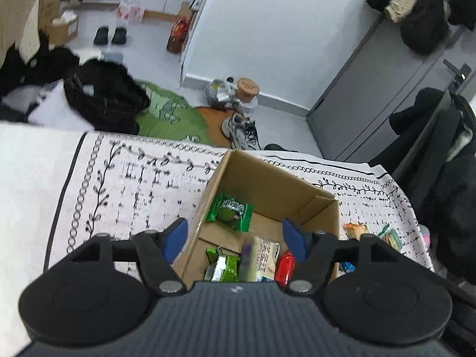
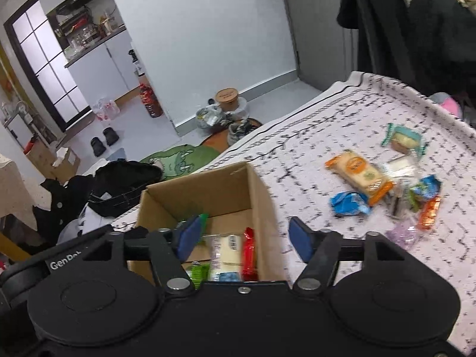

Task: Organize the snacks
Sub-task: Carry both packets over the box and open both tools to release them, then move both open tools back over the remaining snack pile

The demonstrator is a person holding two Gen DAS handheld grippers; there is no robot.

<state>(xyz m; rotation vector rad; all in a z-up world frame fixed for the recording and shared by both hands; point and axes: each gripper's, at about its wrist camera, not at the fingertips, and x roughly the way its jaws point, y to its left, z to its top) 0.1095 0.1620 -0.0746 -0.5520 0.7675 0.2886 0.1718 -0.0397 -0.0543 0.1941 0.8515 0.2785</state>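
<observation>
An open cardboard box [image 1: 267, 184] [image 2: 208, 190] stands on the patterned tablecloth [image 1: 134, 184]. Inside lie green packets [image 1: 230, 211], a pale cake packet [image 1: 263, 257] [image 2: 227, 251] and a red packet [image 1: 285, 267] [image 2: 249, 253]. My left gripper [image 1: 236, 239] is open and empty above the box's near side. My right gripper [image 2: 245, 238] is open and empty over the box's right wall. Loose snacks lie on the cloth to the right: an orange-edged cracker pack [image 2: 358, 175], a blue packet [image 2: 349, 203], a teal-wrapped one [image 2: 406, 138] and a small orange one [image 2: 428, 212].
The table's far edge drops to a floor with shoes [image 1: 242, 132], a green mat [image 1: 169, 113], dark clothes [image 1: 101, 95] and a tub [image 2: 227, 99]. Dark coats [image 2: 416, 23] hang at the right. A grey door [image 1: 372, 89] stands behind.
</observation>
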